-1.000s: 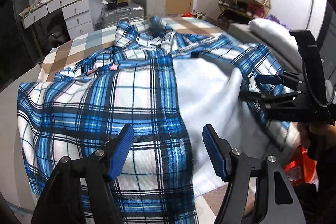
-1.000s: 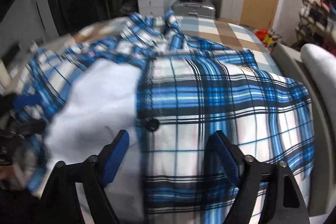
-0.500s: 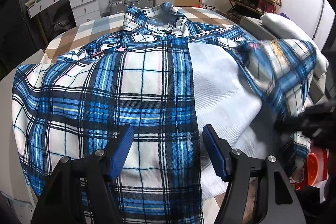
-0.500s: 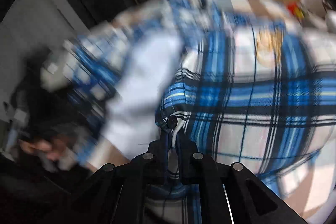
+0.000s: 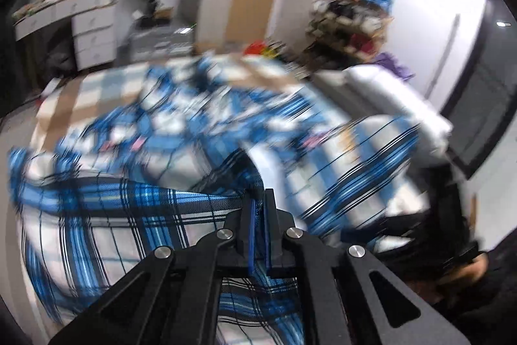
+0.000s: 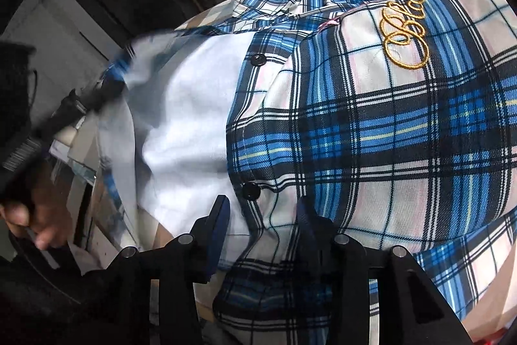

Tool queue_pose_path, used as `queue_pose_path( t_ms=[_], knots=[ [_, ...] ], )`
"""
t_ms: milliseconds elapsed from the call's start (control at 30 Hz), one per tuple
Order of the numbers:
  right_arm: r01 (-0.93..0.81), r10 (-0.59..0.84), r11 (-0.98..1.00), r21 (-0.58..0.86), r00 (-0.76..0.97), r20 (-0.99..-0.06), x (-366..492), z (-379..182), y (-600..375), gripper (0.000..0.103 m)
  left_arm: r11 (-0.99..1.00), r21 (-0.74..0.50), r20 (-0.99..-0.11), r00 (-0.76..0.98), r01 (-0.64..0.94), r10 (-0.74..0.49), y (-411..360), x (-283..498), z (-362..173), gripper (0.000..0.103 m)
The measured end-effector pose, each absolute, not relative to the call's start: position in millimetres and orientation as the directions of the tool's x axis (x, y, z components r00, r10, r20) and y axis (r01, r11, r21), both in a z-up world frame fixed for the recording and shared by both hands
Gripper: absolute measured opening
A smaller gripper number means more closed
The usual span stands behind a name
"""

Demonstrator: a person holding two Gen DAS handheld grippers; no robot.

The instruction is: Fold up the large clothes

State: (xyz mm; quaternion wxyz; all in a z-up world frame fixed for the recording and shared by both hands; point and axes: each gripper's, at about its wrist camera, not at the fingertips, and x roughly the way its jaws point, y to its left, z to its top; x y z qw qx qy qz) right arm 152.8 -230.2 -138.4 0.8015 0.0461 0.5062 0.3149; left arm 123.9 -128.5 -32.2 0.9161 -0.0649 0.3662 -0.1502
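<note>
A large blue, white and black plaid shirt [image 5: 129,215] lies spread on a checked bed cover [image 5: 64,99], its white lining [image 6: 181,118] showing at the open front. My left gripper [image 5: 258,199] is shut on the shirt's front edge and holds it raised; that view is blurred. My right gripper [image 6: 262,204] hovers over the button placket; its jaws are opening, the fabric with a black button [image 6: 250,190] lies between them, and the pads do not press it. Gold embroidery [image 6: 404,37] sits on the right chest. A hand [image 6: 35,215] holds the left gripper at the far left.
White drawers [image 5: 93,31], a silver suitcase [image 5: 161,41] and a cabinet [image 5: 210,8] stand beyond the bed. A shoe rack [image 5: 349,18] lines the right wall. A white cushion [image 5: 387,96] lies at the bed's right side.
My left gripper went from open above the shirt to shut on its front edge and rose with it. My right gripper pinched the placket half a second ago and now stands apart.
</note>
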Motion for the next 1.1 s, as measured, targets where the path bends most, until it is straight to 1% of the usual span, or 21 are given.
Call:
queue_pose_path(
  t_ms=[67, 100, 200, 233, 267, 300, 333, 367, 400, 433, 467, 500, 567, 733, 767, 900, 933, 967, 1033, 1100],
  knots=[
    [-0.454, 0.556, 0.796, 0.4, 0.288, -0.78, 152.1, -137.1, -232.3, 0.042, 0.931, -0.231, -0.645, 0.672, 0.283, -0.364, -145.9, 131.0, -30.4, 0.0],
    [-0.45, 0.557, 0.797, 0.403, 0.288, -0.779, 152.5, -137.0, -232.9, 0.042, 0.927, -0.218, -0.662, 0.652, 0.305, -0.371, -153.0, 135.4, -37.3, 0.0],
    [-0.444, 0.546, 0.804, 0.395, 0.29, -0.786, 153.5, -135.8, -235.5, 0.043, 0.928, -0.191, -0.769, 0.539, 0.319, -0.344, -170.2, 147.3, -82.7, 0.0],
    [-0.443, 0.541, 0.807, 0.39, 0.29, -0.789, 153.2, -134.8, -236.6, 0.045, 0.933, -0.188, -0.801, 0.502, 0.305, -0.326, -171.2, 149.3, -100.0, 0.001],
    [-0.447, 0.538, 0.807, 0.386, 0.287, -0.792, 153.9, -133.2, -236.3, 0.049, 0.938, -0.187, -0.828, 0.467, 0.291, -0.31, -171.1, 149.3, -112.7, 0.005],
    [-0.451, 0.537, 0.806, 0.383, 0.287, -0.793, 152.1, -130.6, -237.9, 0.05, 0.942, -0.196, -0.85, 0.433, 0.271, -0.301, -168.5, 146.4, -123.0, 0.012],
    [-0.459, 0.539, 0.803, 0.379, 0.291, -0.791, 150.7, -126.9, -239.2, 0.05, 0.939, -0.214, -0.848, 0.427, 0.268, -0.315, -165.7, 143.5, -124.2, 0.014],
    [-0.473, 0.551, 0.794, 0.382, 0.297, -0.78, 149.7, -121.1, -240.9, 0.051, 0.929, -0.25, -0.832, 0.431, 0.273, -0.35, -160.2, 138.2, -122.2, 0.02],
    [-0.481, 0.563, 0.787, 0.387, 0.303, -0.769, 149.7, -116.3, -242.5, 0.051, 0.913, -0.291, -0.805, 0.442, 0.285, -0.395, -153.6, 130.3, -116.2, 0.03],
    [-0.487, 0.579, 0.779, 0.395, 0.316, -0.752, 150.3, -109.7, -244.9, 0.054, 0.906, -0.309, -0.789, 0.453, 0.29, -0.415, -148.4, 125.0, -111.3, 0.037],
    [-0.491, 0.589, 0.775, 0.398, 0.332, -0.737, 151.5, -104.1, -247.1, 0.057, 0.9, -0.325, -0.767, 0.475, 0.292, -0.431, -141.7, 118.3, -104.6, 0.051],
    [-0.495, 0.593, 0.774, 0.395, 0.349, -0.726, 152.5, -99.1, -248.1, 0.058, 0.897, -0.333, -0.736, 0.515, 0.291, -0.441, -131.7, 109.1, -94.9, 0.056],
    [-0.493, 0.585, 0.783, 0.38, 0.375, -0.719, 155.2, -93.7, -249.1, 0.059, 0.902, -0.336, -0.697, 0.571, 0.273, -0.433, -115.4, 98.0, -82.4, 0.057],
    [-0.496, 0.617, 0.767, 0.407, 0.393, -0.682, 150.1, -92.8, -248.7, 0.059, 0.93, -0.36, -0.633, 0.711, 0.078, -0.305, -43.6, 70.7, -62.9, 0.057],
    [-0.499, 0.619, 0.766, 0.405, 0.404, -0.673, 148.2, -91.6, -247.8, 0.059, 0.929, -0.367, -0.617, 0.739, 0.035, -0.271, -29.6, 63.0, -61.1, 0.057],
    [-0.532, 0.64, 0.749, 0.394, 0.426, -0.639, 144.1, -82.9, -229.9, 0.059, 0.92, -0.36, -0.541, 0.838, -0.156, -0.07, 9.8, 44.4, -60.7, 0.057],
    [-0.538, 0.638, 0.749, 0.386, 0.429, -0.64, 144.2, -81.9, -225.7, 0.059, 0.912, -0.363, -0.544, 0.838, -0.193, -0.038, 14.3, 43.9, -66.8, 0.057],
    [-0.539, 0.633, 0.752, 0.379, 0.432, -0.642, 146.5, -81.7, -221.7, 0.059, 0.907, -0.362, -0.562, 0.827, -0.216, -0.028, 17.2, 48.2, -71.2, 0.057],
    [-0.534, 0.615, 0.765, 0.359, 0.443, -0.652, 150.0, -80.7, -218.9, 0.059, 0.902, -0.369, -0.595, 0.803, -0.225, -0.044, 18.0, 56.4, -77.1, 0.057],
    [-0.526, 0.598, 0.781, 0.338, 0.47, -0.649, 151.1, -75.1, -223.1, 0.059, 0.912, -0.374, -0.571, 0.817, -0.171, -0.081, 9.2, 63.0, -73.9, 0.057]
  ],
)
